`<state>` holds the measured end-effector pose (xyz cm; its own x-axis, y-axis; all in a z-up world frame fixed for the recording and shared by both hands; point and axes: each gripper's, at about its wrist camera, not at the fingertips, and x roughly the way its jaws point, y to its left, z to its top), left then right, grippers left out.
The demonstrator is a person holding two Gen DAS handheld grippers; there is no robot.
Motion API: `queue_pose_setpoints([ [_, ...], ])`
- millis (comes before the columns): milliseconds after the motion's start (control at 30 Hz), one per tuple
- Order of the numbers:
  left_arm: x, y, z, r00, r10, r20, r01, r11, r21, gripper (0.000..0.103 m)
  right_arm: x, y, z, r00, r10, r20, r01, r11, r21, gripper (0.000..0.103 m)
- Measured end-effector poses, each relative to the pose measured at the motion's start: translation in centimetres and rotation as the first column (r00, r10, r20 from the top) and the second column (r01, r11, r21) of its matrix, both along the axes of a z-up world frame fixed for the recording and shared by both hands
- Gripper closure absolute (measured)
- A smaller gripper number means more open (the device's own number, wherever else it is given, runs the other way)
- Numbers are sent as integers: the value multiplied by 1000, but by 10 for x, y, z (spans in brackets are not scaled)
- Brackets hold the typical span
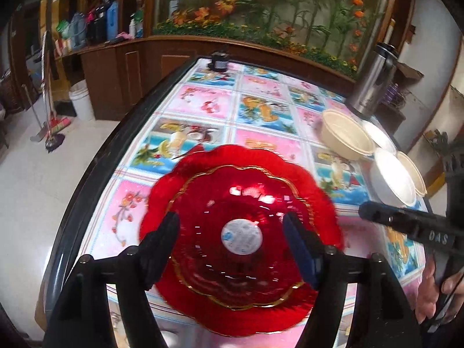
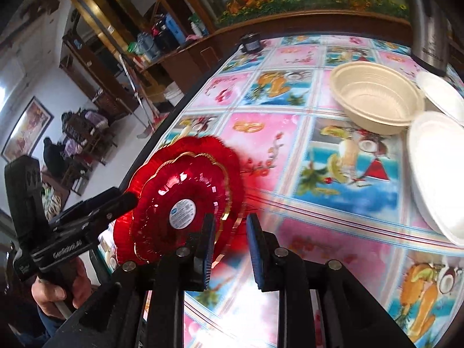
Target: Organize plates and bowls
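A red scalloped plate with gold trim and a round sticker lies near the table's front left edge; it also shows in the right wrist view. My left gripper is open, its fingers spread above the plate, not closed on it. My right gripper is open and empty beside the plate's right rim. A beige bowl and white bowls sit at the far right; the beige bowl and a white bowl also show in the right wrist view.
A steel thermos stands behind the bowls. A small dark jar sits at the table's far edge. The table has a patterned fruit cloth and a dark rim. A white bucket and broom stand on the floor left.
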<state>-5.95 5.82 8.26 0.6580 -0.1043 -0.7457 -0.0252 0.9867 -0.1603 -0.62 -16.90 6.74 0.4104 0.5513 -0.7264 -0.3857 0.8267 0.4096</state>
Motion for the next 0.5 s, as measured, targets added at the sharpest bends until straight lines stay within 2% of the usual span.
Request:
queue_pose_setpoints([
  [233,-3,-42,8,995,-97,8,97,995,27,30,0,-63,9,993,-114,9,113,992,57,79],
  [500,-3,-84,6,982,-189,-2,188,981,53,30,13,-158,20,946,-323,11,320,942,97,76],
])
